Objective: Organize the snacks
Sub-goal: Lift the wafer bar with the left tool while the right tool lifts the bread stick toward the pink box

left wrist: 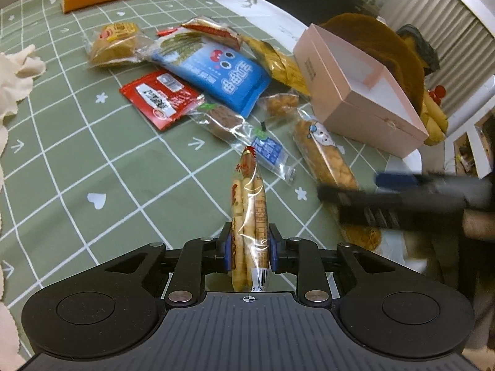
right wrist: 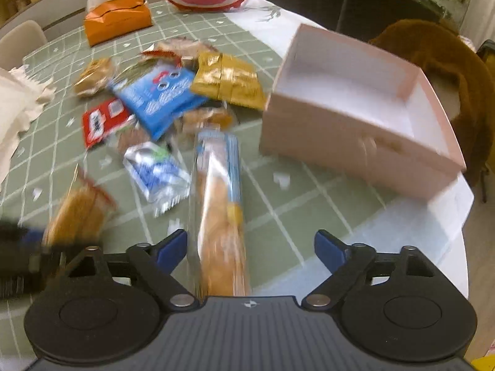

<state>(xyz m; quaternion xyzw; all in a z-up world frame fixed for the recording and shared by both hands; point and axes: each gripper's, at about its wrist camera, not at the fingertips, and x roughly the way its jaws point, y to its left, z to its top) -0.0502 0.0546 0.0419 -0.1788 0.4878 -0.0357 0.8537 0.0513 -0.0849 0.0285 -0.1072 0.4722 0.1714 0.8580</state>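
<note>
Now | left claw (left wrist: 250, 249) tilted down, clenched on biscuit-stick packet (left wrist: 250, 213) | right claw (right wrist: 250, 247) released

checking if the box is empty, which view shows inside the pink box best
The right wrist view: it looks down into the open pink box, showing a bare white floor and inner walls, though blurred. The left wrist view shows the box sharper but from a lower angle, with only part of the inside visible.
</note>
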